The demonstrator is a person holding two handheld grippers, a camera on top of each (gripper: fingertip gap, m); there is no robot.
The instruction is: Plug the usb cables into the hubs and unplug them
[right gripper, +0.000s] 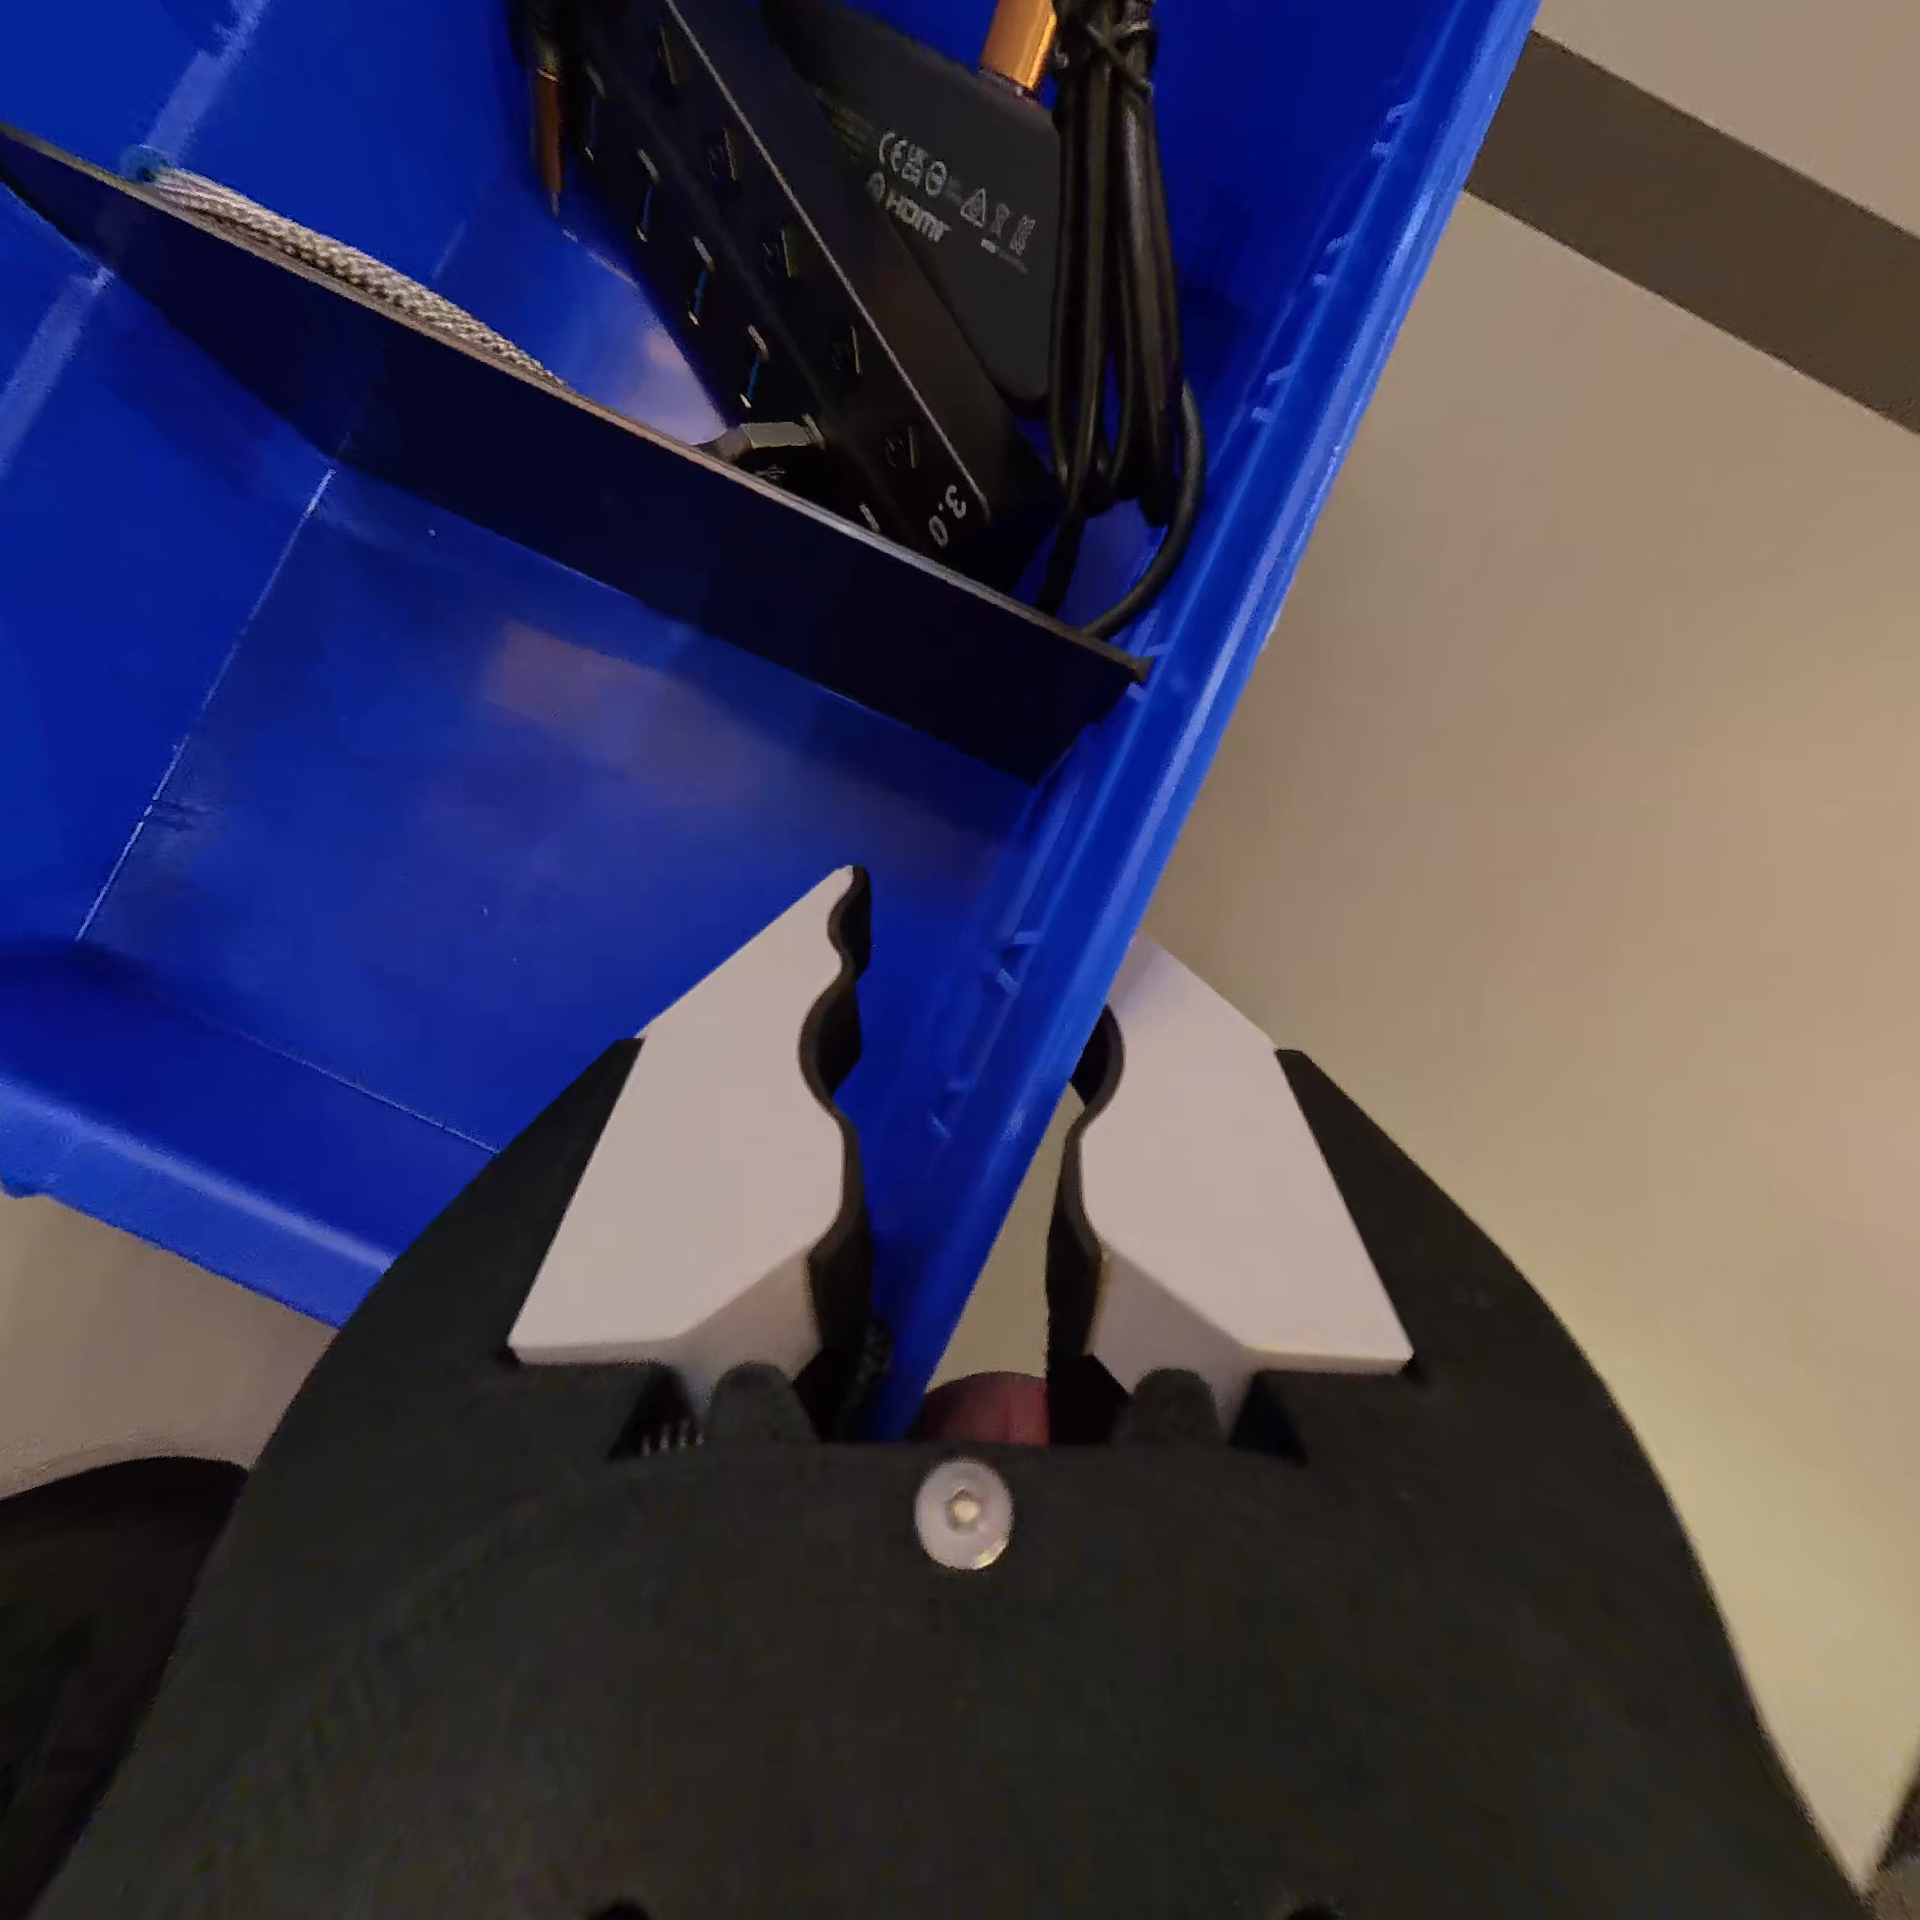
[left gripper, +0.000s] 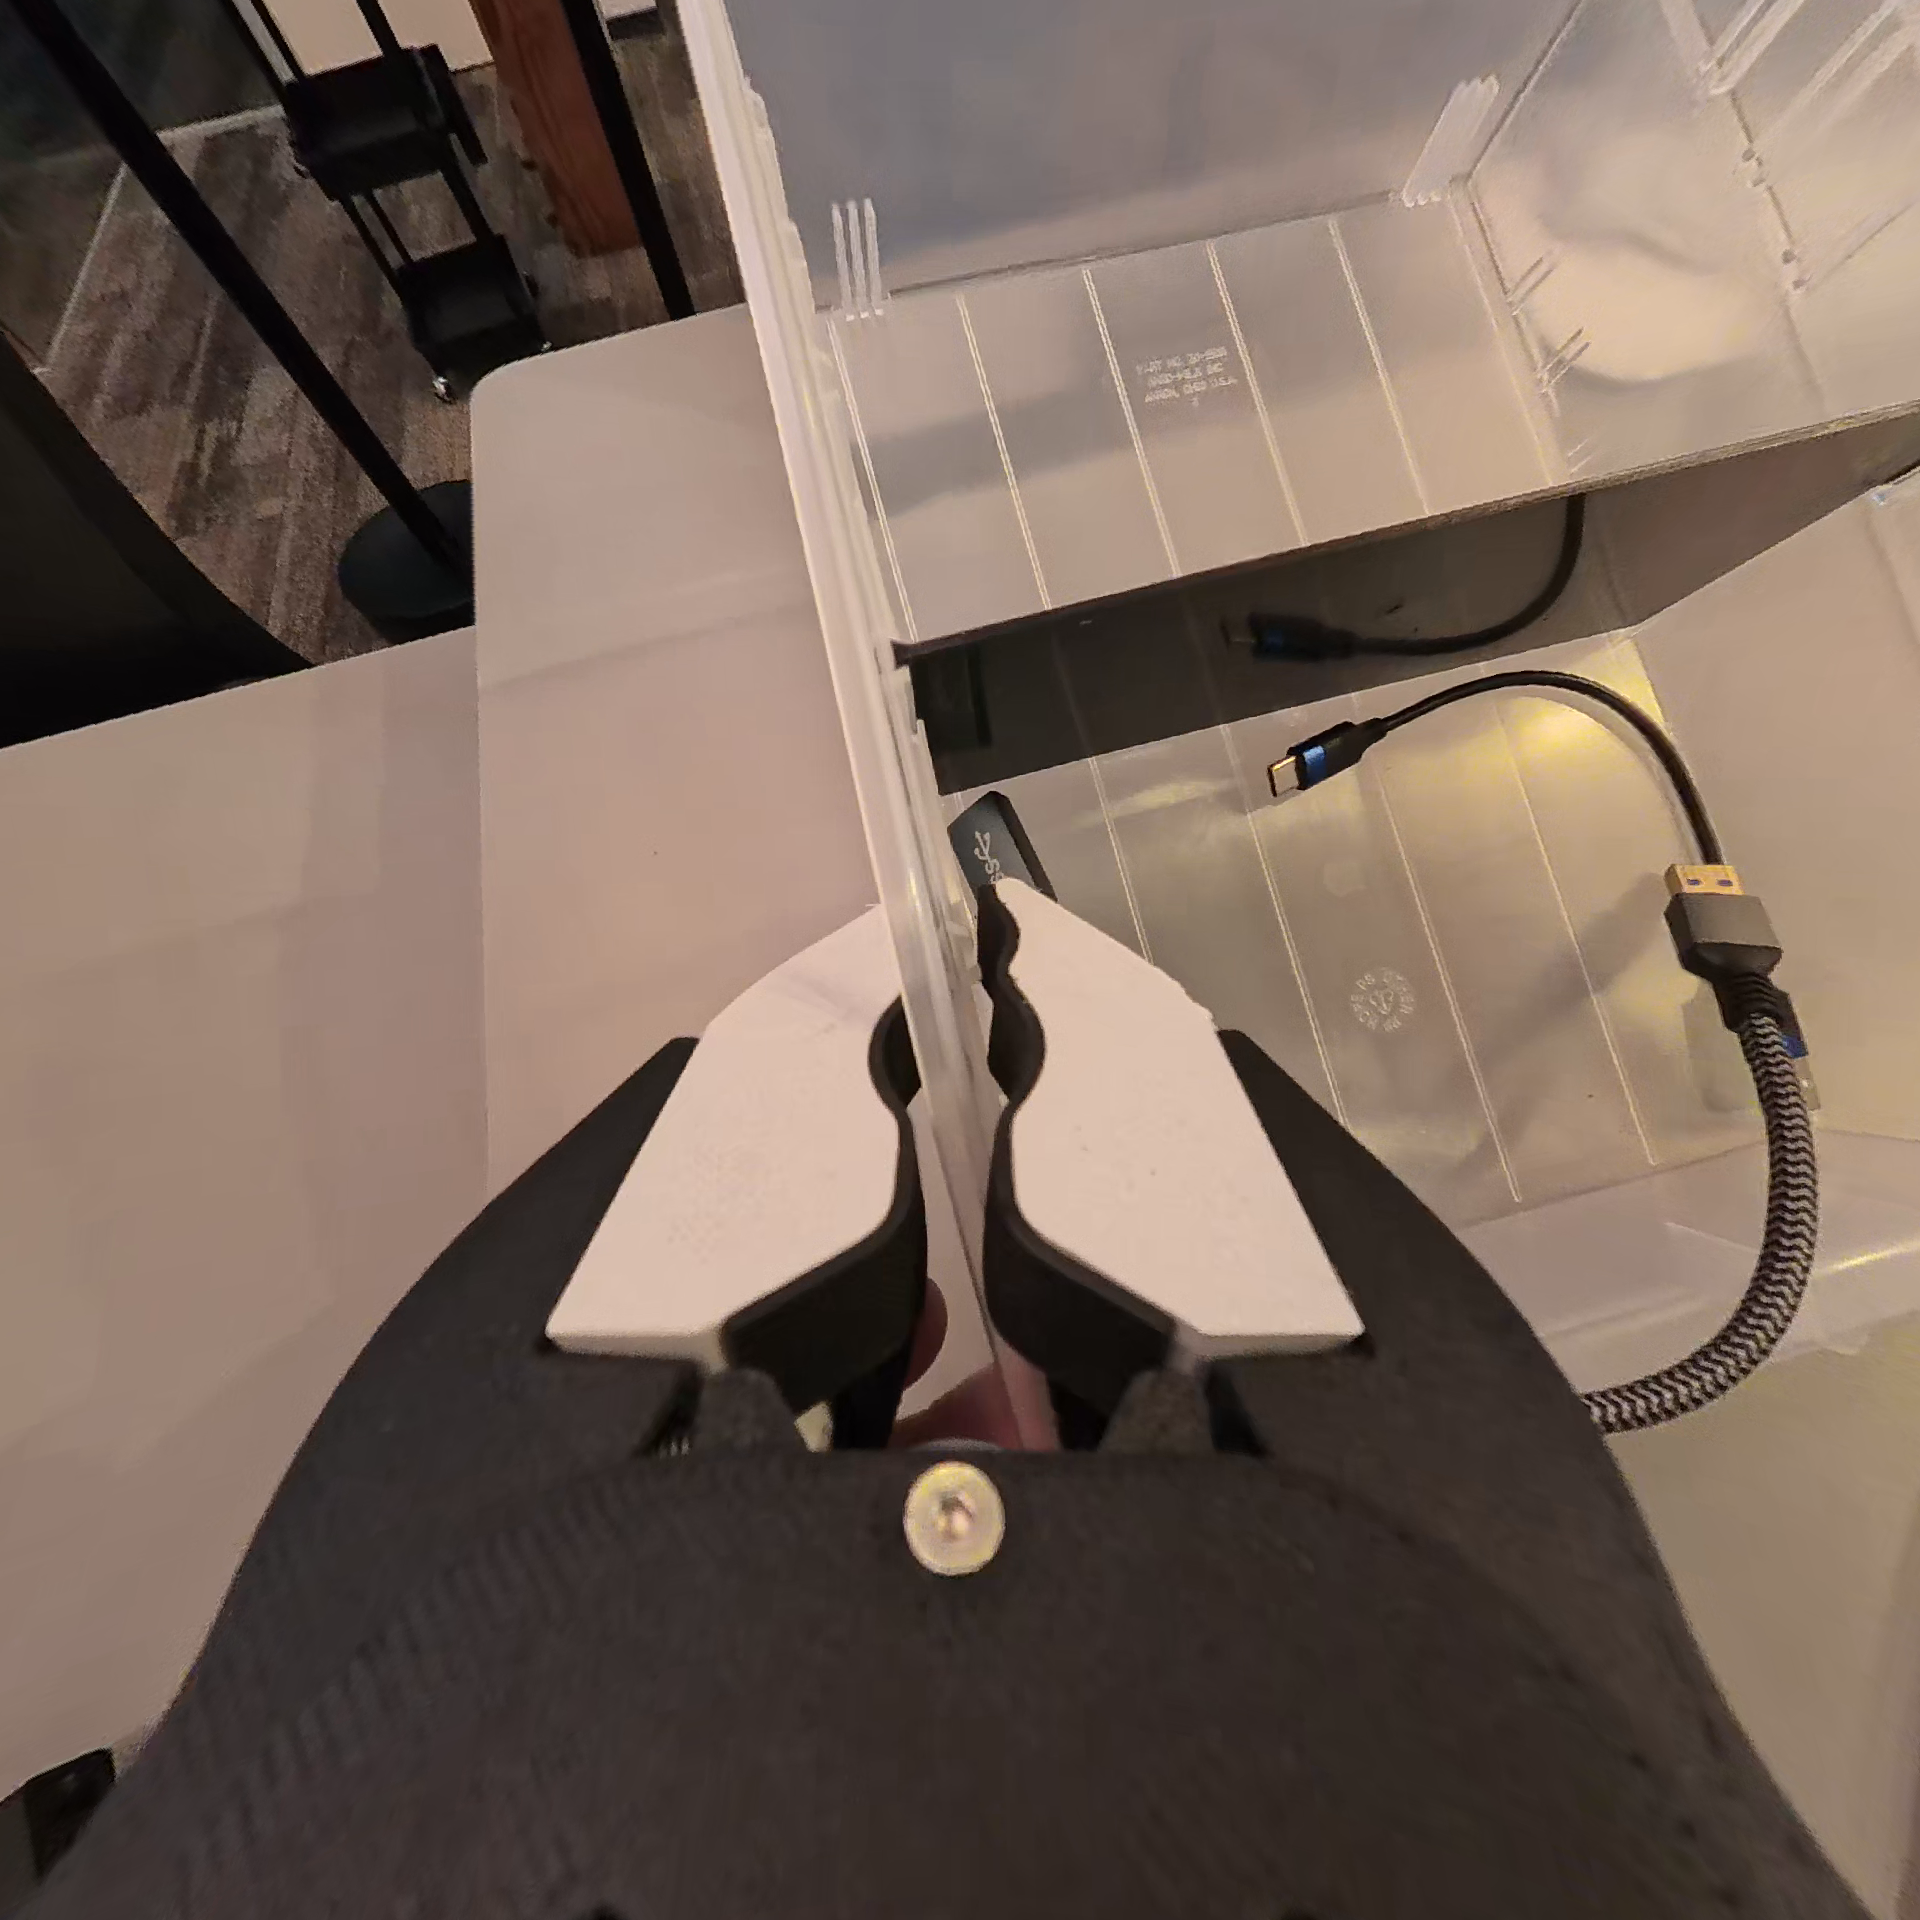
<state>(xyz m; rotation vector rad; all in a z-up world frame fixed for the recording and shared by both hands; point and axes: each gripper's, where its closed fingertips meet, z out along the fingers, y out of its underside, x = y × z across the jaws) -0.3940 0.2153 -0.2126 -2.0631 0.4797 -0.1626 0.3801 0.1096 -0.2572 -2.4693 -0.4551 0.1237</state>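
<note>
lying inside the clear bin [left gripper: 1351, 436], near compartment: braided usb cable [left gripper: 1756, 1174], gold-tipped plug bare; thin black cable [left gripper: 1621, 727], blue-collared connector, unplugged; dark hub end [left gripper: 1003, 847] against the bin wall. left tongs [left gripper: 940, 940] clenched on that clear wall, one finger inside, one outside. blue bin [right gripper: 312, 727], far compartment behind a black divider [right gripper: 623, 540]: long black hub [right gripper: 831, 343] with one plug seated, second black adapter [right gripper: 956, 197], bundled black cords [right gripper: 1122, 343]. right tongs [right gripper: 987, 925] clamped astride the blue rim. both bins rested on a pale counter [left gripper: 260, 935].
</note>
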